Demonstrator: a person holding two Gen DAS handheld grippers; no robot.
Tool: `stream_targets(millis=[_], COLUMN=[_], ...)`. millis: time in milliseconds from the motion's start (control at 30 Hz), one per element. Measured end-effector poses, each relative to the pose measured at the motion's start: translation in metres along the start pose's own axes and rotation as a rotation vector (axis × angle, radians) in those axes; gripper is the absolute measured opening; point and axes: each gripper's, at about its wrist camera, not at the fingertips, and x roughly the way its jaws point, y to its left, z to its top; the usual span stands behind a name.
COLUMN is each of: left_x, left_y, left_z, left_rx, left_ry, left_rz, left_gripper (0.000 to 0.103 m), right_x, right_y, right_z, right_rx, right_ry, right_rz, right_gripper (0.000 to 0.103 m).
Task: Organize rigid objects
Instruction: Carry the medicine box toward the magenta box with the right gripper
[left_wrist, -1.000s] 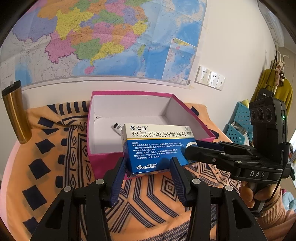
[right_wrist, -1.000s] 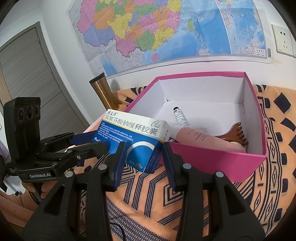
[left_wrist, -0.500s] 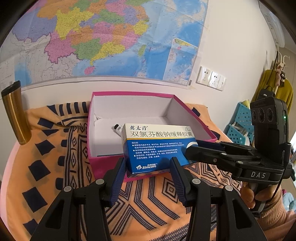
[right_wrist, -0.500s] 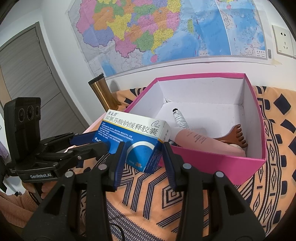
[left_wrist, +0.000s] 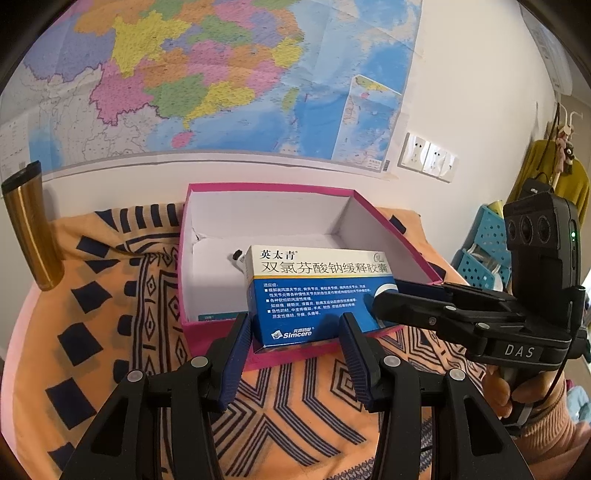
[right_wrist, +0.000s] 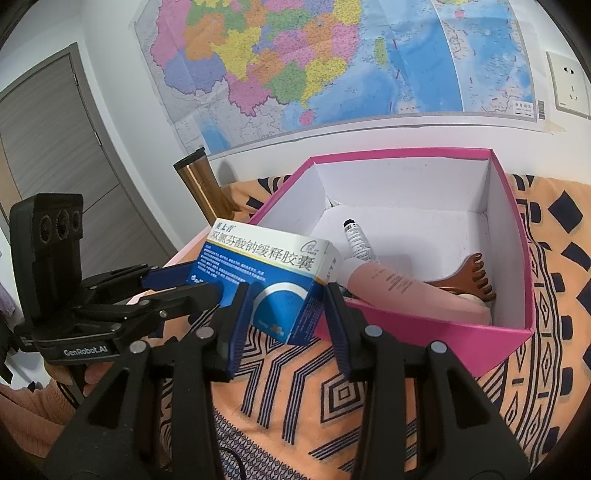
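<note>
A blue-and-white medicine box (left_wrist: 317, 291) (right_wrist: 266, 266) hangs just above the front rim of an open pink box (left_wrist: 295, 356) (right_wrist: 424, 328). My left gripper (left_wrist: 295, 328) (right_wrist: 184, 284) is shut on its left end and my right gripper (right_wrist: 284, 310) (left_wrist: 384, 299) is shut on its right end. Inside the pink box lie a small white tube (right_wrist: 358, 240), a pink tube (right_wrist: 406, 291) and a brown wooden comb-like tool (right_wrist: 476, 277). The medicine box hides most of them in the left wrist view.
The pink box sits on an orange cloth with dark patterns (left_wrist: 129, 332). A gold tumbler (left_wrist: 29, 229) (right_wrist: 203, 188) stands at the cloth's far left by the wall. Blue baskets (left_wrist: 480, 251) are at the right, a grey door (right_wrist: 44, 147) at the left.
</note>
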Motion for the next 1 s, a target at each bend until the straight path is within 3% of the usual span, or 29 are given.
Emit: stream_targets(millis=[1000], left_x=[0.015], left_y=[0.012], left_z=[0.012], left_rx=[-0.018], left_ry=[0.011], left_rz=[0.024], left_gripper=[0.048], right_x=[0.019], right_y=[-0.003], right_z=[0.014], right_rx=[0.003], right_ry=[0.007], right_rz=[-0.01], right_gripper=[0.043])
